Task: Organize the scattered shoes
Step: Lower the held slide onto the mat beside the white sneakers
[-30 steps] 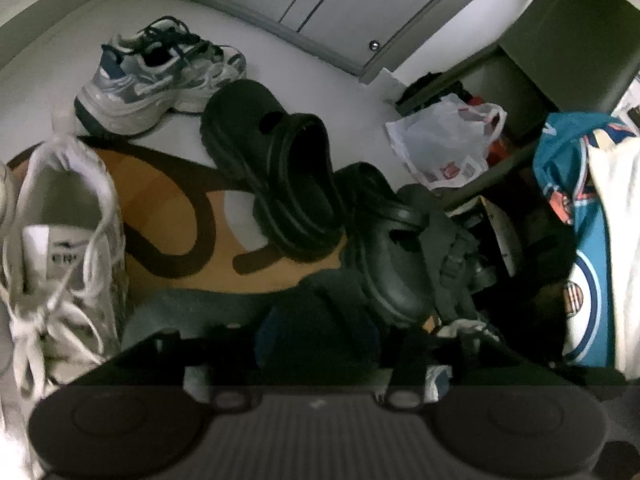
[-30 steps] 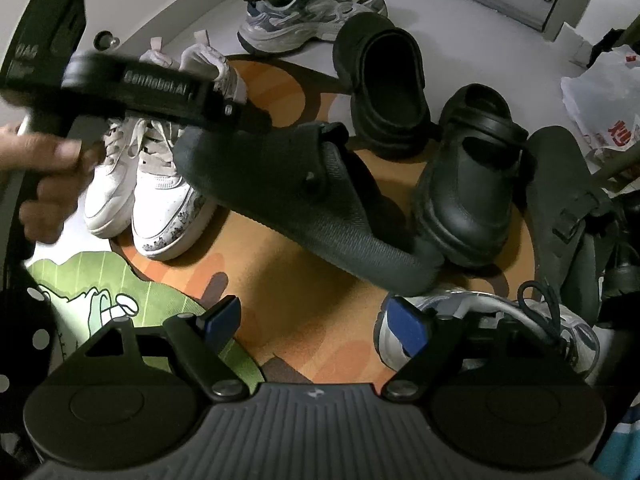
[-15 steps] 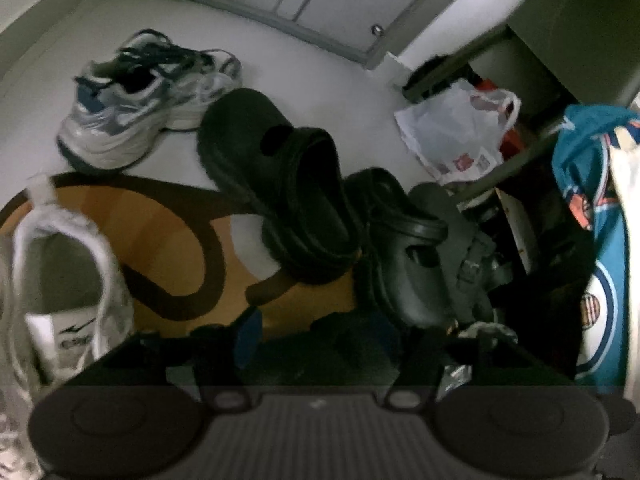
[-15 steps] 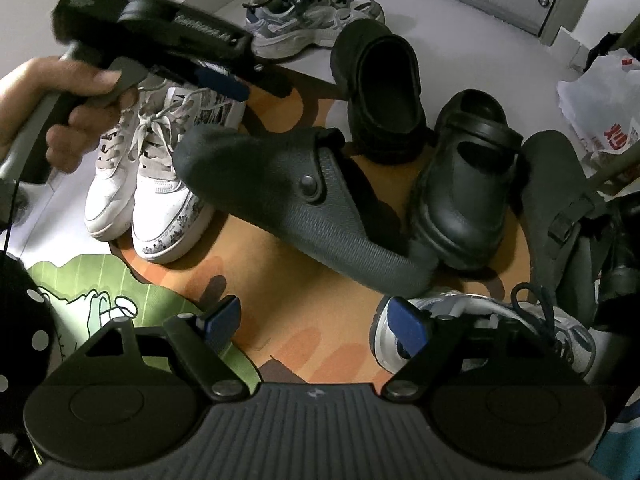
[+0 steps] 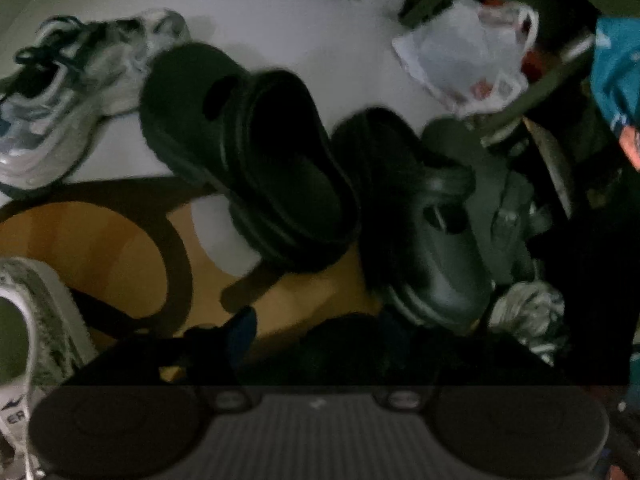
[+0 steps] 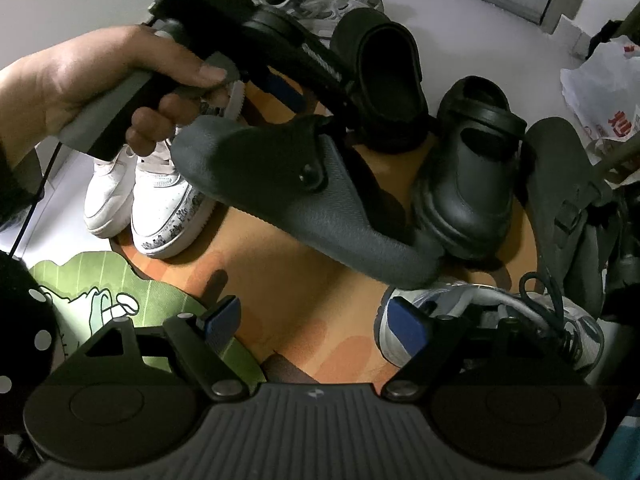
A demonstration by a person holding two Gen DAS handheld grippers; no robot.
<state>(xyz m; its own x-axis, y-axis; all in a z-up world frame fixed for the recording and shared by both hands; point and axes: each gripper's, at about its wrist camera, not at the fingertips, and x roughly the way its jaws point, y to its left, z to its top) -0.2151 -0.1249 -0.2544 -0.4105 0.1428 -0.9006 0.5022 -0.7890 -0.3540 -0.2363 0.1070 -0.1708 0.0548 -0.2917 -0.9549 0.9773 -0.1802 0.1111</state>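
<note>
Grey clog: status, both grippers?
Left gripper shut on grey clog, toe low on mat. Right gripper open, idle. Black clog touches toe.

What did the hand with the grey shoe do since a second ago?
The left gripper swung round and tipped steeply down, keeping its grip on the grey clog, whose toe stayed near the mat. The right gripper stayed open; the other shoes didn't move.
</note>
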